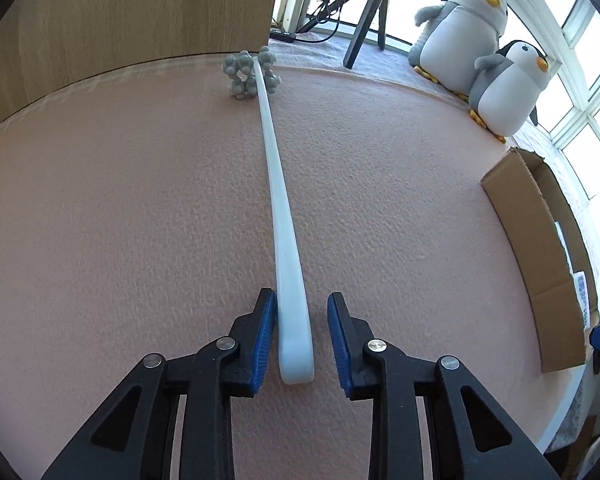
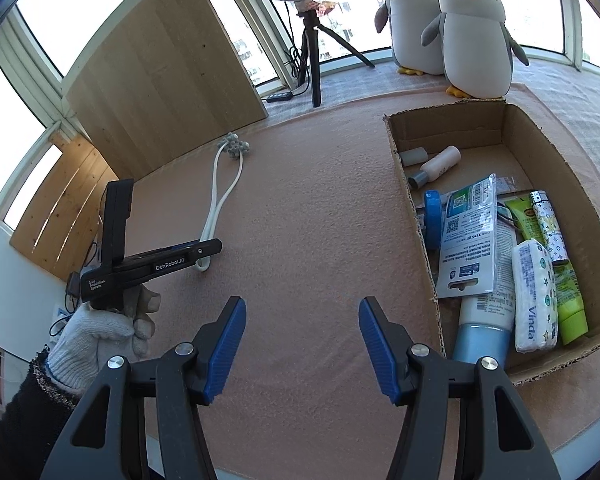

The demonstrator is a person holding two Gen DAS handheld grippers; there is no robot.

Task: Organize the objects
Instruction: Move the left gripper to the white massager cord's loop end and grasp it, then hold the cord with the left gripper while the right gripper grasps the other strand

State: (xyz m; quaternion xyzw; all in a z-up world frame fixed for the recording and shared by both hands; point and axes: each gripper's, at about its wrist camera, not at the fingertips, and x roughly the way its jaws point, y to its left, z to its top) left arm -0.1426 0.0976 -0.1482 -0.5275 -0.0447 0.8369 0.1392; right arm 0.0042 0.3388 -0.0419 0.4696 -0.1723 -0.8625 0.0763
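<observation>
A white loop-handled massager (image 1: 278, 200) with a cluster of grey balls (image 1: 249, 74) at its far end lies on the pink table mat. My left gripper (image 1: 302, 307) is open with the handle's near end between its blue pads; the left pad touches the handle and the right pad stands apart. In the right wrist view the same massager (image 2: 219, 196) lies left of centre, with a gloved hand holding the left gripper (image 2: 210, 249) at its near end. My right gripper (image 2: 302, 306) hovers open and empty over the mat, left of the cardboard box (image 2: 414, 216).
The box (image 1: 540, 240) holds a white bottle (image 2: 440, 164), a tissue pack (image 2: 534, 296), a green tube (image 2: 570, 300), a packet (image 2: 470, 236) and other items. Two penguin plushes (image 2: 472, 36), a tripod (image 2: 314, 52) and a wooden board (image 2: 160, 76) stand behind the mat.
</observation>
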